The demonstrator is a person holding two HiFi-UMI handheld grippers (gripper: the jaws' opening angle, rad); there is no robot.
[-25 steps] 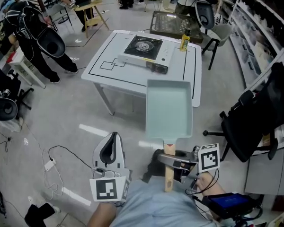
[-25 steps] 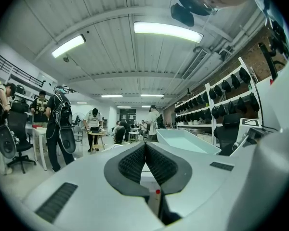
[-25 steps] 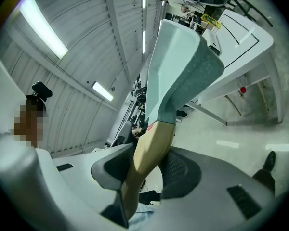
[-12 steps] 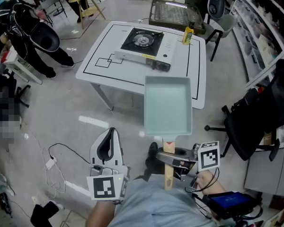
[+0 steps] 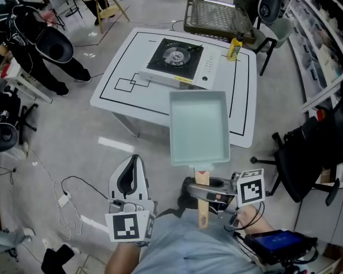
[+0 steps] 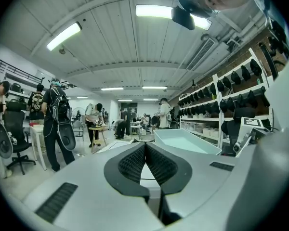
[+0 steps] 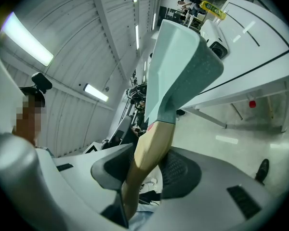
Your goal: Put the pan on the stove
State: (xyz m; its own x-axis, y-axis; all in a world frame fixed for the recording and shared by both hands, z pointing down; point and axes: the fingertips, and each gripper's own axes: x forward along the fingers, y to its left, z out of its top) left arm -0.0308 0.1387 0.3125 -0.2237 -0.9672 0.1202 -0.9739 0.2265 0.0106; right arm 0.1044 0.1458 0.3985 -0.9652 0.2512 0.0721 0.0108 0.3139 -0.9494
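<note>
A pale green rectangular pan [image 5: 199, 127] with a wooden handle [image 5: 202, 203] hangs level in the air over the white table's [image 5: 131, 99] near edge. My right gripper [image 5: 203, 189] is shut on that handle; in the right gripper view the handle [image 7: 147, 153] runs up between both pads to the pan [image 7: 176, 66]. The portable gas stove [image 5: 178, 60] stands on the far half of the table, its burner bare. My left gripper [image 5: 131, 178] hangs low over the floor, shut and holding nothing, its pads [image 6: 145, 153] touching.
A yellow bottle [image 5: 235, 48] stands on the table to the right of the stove. A wire rack [image 5: 217, 17] sits behind the table. A black office chair [image 5: 308, 147] is at the right, a person [image 5: 40, 44] at the left, cables [image 5: 68, 193] on the floor.
The pan has been carried forward and now overlaps the table's near edge more. The table and stove sit closer in the head view. Both grips are unchanged.
</note>
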